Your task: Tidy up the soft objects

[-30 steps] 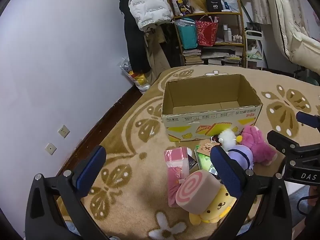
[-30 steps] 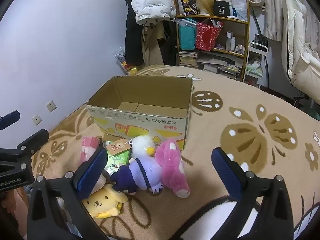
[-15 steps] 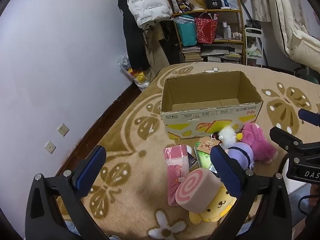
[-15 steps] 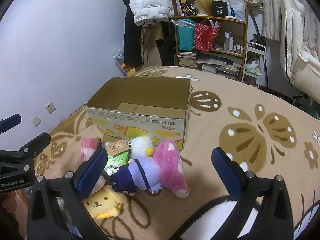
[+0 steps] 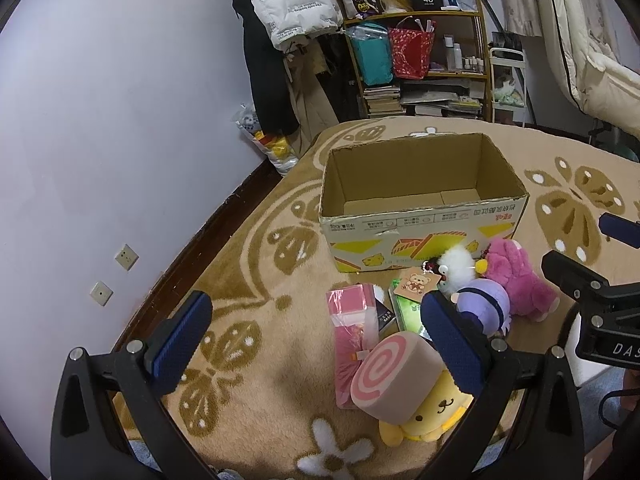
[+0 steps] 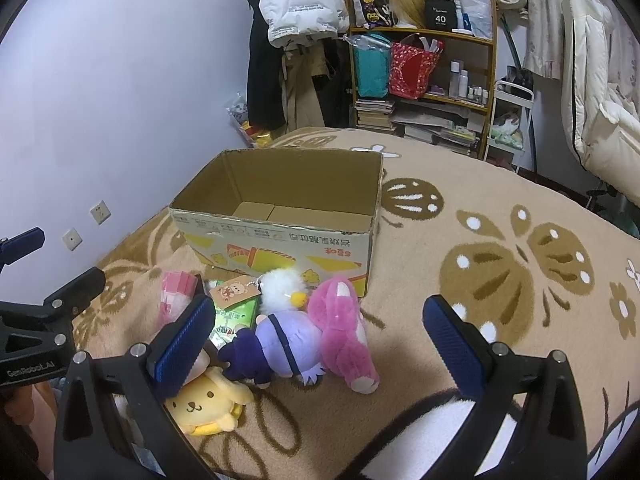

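Note:
An open, empty cardboard box (image 5: pixel 424 220) (image 6: pixel 280 236) stands on the carpet. In front of it lies a pile of soft toys: a pink plush (image 5: pixel 516 280) (image 6: pixel 344 328), a purple plush (image 5: pixel 484 304) (image 6: pixel 280 344), a white fluffy plush (image 5: pixel 456 266) (image 6: pixel 280 284), a yellow dog plush (image 5: pixel 432 412) (image 6: pixel 204 404), and a pink swirl roll cushion (image 5: pixel 392 376). A pink packet (image 5: pixel 352 332) (image 6: pixel 176 292) and a green packet (image 5: pixel 408 312) (image 6: pixel 232 320) lie beside them. My left gripper (image 5: pixel 316 348) is open above the carpet, left of the pile. My right gripper (image 6: pixel 320 344) is open above the plushes.
A beige carpet with brown flower patterns (image 6: pixel 500 280) covers the floor. A wall with sockets (image 5: pixel 126 256) is on the left. A cluttered shelf (image 6: pixel 424 68) and hanging coats (image 5: pixel 288 12) stand behind the box. A black-and-white plush (image 6: pixel 436 440) lies at the bottom of the right wrist view.
Both grippers have drawn back and up slightly, so the box and toys sit a little farther away. Nothing was picked up or moved.

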Demonstrator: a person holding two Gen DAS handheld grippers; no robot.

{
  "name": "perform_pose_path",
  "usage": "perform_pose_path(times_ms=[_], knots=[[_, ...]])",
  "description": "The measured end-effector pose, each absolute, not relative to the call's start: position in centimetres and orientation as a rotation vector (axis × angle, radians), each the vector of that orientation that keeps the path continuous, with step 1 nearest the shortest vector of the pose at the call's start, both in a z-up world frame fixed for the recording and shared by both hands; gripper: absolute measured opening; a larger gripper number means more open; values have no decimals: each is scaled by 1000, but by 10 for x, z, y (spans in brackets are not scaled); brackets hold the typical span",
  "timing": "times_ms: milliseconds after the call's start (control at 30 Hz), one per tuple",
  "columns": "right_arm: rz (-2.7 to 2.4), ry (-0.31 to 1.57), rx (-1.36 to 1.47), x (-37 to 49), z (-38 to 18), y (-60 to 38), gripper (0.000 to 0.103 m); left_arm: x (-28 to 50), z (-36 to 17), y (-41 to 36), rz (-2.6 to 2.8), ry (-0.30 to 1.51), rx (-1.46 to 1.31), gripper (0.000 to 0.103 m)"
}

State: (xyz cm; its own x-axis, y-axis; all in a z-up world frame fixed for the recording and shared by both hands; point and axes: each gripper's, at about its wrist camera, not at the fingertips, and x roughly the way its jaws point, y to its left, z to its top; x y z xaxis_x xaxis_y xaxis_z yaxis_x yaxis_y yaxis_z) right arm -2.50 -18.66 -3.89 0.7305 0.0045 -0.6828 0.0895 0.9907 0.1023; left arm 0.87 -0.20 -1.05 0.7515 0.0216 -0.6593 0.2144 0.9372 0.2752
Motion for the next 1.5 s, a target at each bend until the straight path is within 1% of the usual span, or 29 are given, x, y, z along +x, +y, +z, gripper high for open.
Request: perform_pose_path(times_ms=[1500], knots=[[-47,749,108,-24,-39,-182,103,8,-10,-2,-108,717,354,103]])
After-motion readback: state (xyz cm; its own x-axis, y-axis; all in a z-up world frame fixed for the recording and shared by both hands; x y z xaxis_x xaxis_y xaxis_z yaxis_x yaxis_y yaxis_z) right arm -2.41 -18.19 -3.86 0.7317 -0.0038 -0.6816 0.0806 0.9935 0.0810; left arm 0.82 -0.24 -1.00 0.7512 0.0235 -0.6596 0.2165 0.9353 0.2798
